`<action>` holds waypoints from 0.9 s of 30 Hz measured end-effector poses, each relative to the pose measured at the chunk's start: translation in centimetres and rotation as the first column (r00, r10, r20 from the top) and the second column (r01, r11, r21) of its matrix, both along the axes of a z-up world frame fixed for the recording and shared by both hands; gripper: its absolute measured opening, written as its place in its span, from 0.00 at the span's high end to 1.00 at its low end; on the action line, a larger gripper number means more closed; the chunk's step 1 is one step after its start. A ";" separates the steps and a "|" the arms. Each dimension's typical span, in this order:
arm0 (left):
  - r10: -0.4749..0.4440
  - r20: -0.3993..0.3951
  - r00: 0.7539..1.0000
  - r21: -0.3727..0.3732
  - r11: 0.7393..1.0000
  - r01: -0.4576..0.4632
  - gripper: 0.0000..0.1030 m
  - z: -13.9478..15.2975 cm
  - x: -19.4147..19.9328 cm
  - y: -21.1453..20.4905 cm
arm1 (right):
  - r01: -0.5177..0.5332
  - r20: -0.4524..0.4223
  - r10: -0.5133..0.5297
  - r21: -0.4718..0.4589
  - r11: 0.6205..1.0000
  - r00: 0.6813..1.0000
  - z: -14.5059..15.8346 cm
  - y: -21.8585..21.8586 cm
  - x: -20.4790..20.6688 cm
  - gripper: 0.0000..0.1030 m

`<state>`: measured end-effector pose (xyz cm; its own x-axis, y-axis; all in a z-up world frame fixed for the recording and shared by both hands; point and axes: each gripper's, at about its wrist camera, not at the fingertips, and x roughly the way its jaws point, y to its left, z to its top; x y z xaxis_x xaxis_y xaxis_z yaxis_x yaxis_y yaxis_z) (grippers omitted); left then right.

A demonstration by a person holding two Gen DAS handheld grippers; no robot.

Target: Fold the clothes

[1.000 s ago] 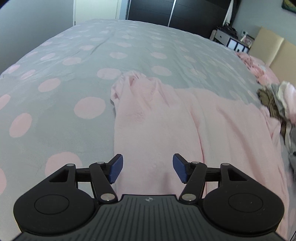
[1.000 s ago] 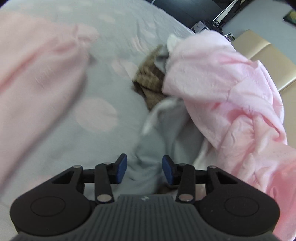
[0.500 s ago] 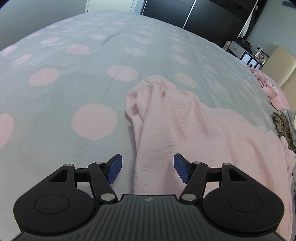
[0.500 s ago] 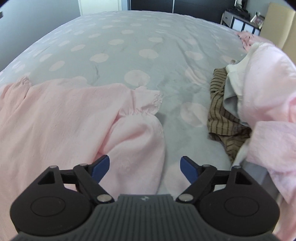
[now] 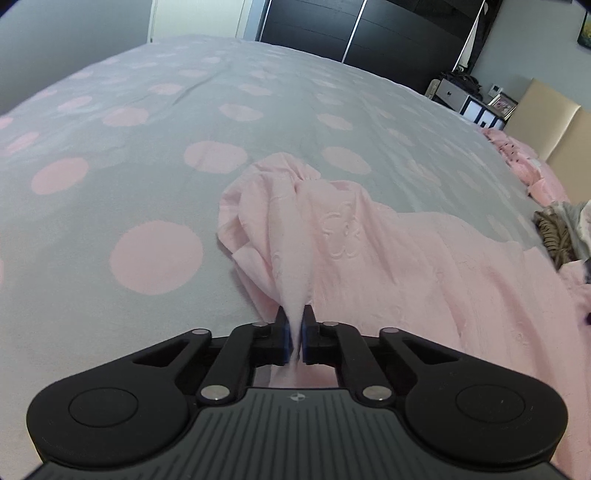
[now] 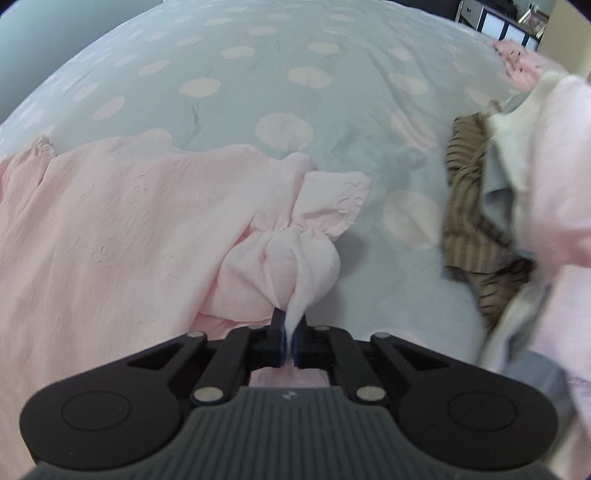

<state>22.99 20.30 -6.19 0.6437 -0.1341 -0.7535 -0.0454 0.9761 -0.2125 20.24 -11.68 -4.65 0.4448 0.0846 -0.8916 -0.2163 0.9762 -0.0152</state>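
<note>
A pale pink garment (image 5: 424, 266) with embossed flowers lies spread on the grey bed cover with pink dots (image 5: 155, 155). My left gripper (image 5: 294, 330) is shut on a pinched fold of its left sleeve, which bunches up ahead of the fingers. In the right wrist view the same pink garment (image 6: 110, 221) spreads to the left. My right gripper (image 6: 291, 332) is shut on a fold of its right sleeve, just behind the gathered ruffled cuff (image 6: 332, 210).
A heap of other clothes lies at the right: a brown striped piece (image 6: 465, 206) and pale pink and white pieces (image 6: 546, 177). A beige headboard (image 5: 554, 125), dark wardrobes (image 5: 369, 33) and a shelf unit (image 5: 469, 103) stand beyond the bed.
Both grippers were open half a second ago. Both have dropped to the pink garment and shut on its sleeves. The right gripper swung left from the clothes heap a second ago.
</note>
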 end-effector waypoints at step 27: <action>0.346 0.073 0.935 0.174 0.919 -0.354 1.00 9.9 -12.5 13.1 | 0.331 0.270 -0.263 -0.251 0.909 0.926 11.2 -11.6 -14.1 0.96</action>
<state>10.45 33.43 3.75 0.6542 0.2419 -0.7166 -0.3865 0.9213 -0.0418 6.15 -23.25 6.59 0.6001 -0.3273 -0.7299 0.1258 0.9397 -0.3180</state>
